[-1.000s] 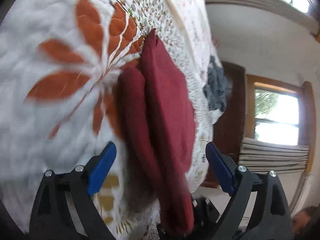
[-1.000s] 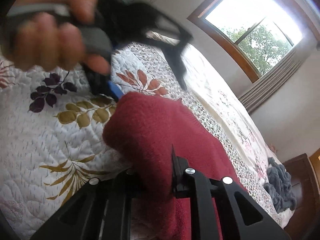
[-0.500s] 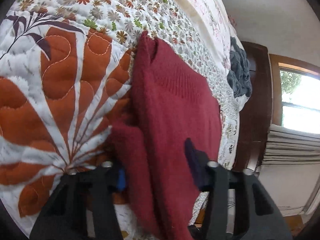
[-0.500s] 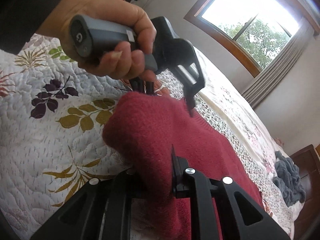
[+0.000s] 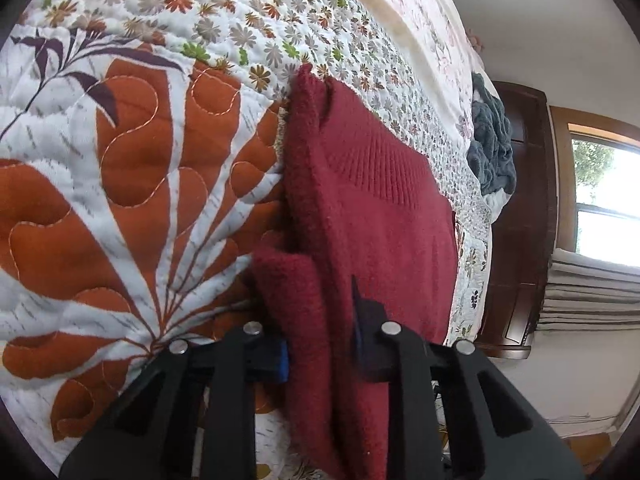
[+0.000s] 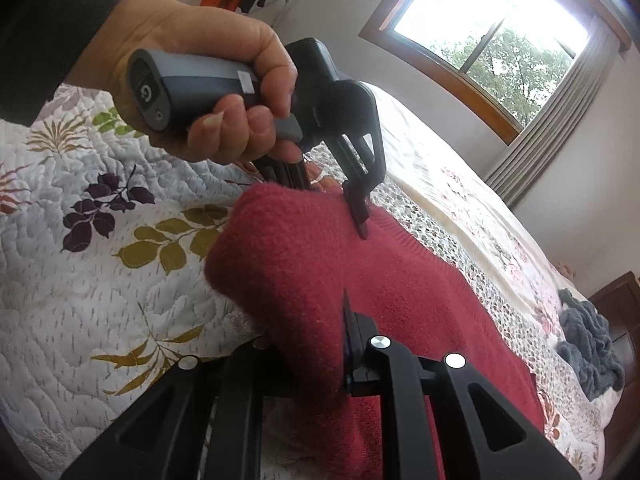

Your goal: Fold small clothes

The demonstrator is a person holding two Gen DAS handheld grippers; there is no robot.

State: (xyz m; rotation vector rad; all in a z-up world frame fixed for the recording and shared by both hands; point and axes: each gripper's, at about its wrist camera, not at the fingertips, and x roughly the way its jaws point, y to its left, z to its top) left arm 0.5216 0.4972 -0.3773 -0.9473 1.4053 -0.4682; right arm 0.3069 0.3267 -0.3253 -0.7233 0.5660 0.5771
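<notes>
Both tongs (image 5: 320,356) (image 6: 308,356) pinch the red sweater (image 5: 372,208), seemingly lying lengthwise away across the quilt (image 5: 120,200).

Light source: daylight from a window (image 6: 500,36) at upper right of the right wrist view; a second window (image 5: 604,200) at the right edge of the left wrist view.
Glare: both panes blown out to near white.
Brightness: bed quilt (image 5: 132,184) evenly and softly lit; no hard shadows.
Shadows: faint dark band where the red sweater (image 5: 380,216) meets the quilt.
Distortion: strong fisheye bending, black corners in both views.
Focus: nearest sweater fabric at the bottom soft; quilt stitching crisp.
</notes>
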